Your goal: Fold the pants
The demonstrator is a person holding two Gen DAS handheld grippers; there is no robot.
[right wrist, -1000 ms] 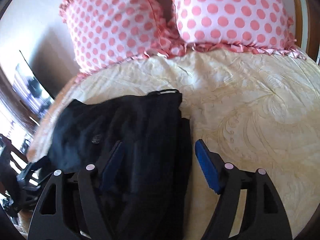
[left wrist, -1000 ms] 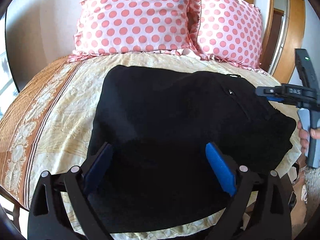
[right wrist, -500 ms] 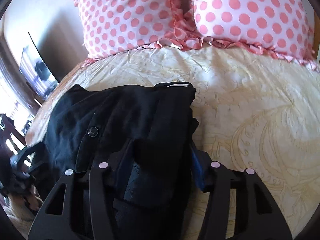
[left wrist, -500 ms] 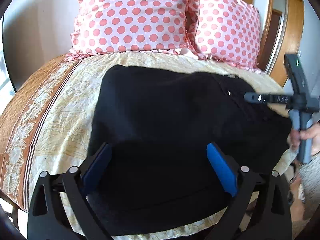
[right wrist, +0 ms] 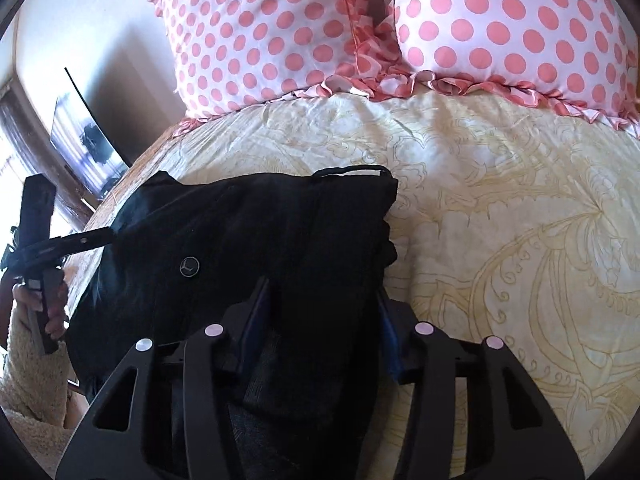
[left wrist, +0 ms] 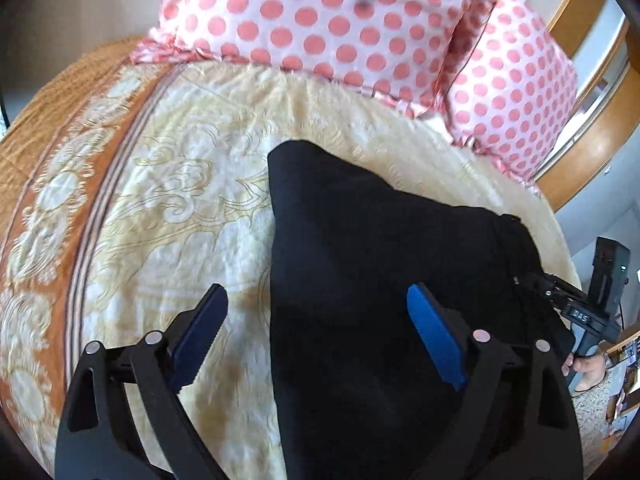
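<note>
- Black pants (left wrist: 384, 280) on the bed (left wrist: 168, 208), partly folded, long axis running left to right before the pillows (right wrist: 360, 36).
- Right gripper (right wrist: 320, 320): jaws clamped on the bunched waistband end.
- Left gripper (left wrist: 316, 332): jaws wide apart, hovering astride the pants' left edge, gripping nothing; nearer the free end.
</note>
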